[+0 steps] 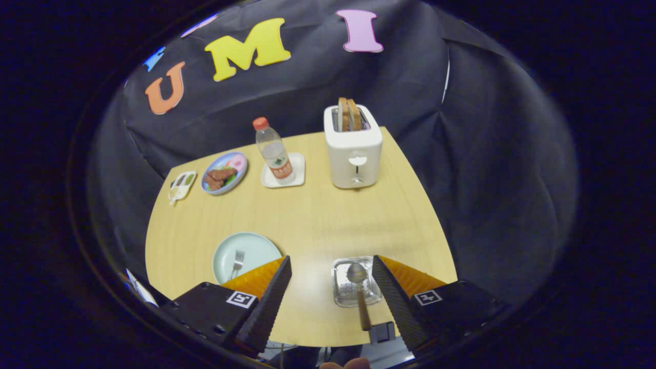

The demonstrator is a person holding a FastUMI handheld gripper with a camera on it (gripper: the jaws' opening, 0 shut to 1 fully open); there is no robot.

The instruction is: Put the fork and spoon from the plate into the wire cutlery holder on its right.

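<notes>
A pale green plate (254,249) lies on the wooden table just ahead of my left finger, with a metal fork (237,264) on it. To its right stands the wire cutlery holder (342,288), close beside my right finger. A spoon (360,292) with a wooden handle rests in the holder, bowl end down inside it and handle leaning back towards me. My gripper (331,259) hovers above the table's near edge, open wide, with neither finger touching the spoon or the holder.
Across the table stand a white toaster (353,148) with bread slices in it, a water bottle (274,151) on a white coaster, a blue plate of food (224,173) and a small white dish (182,185). Bare tabletop (318,220) lies in the middle.
</notes>
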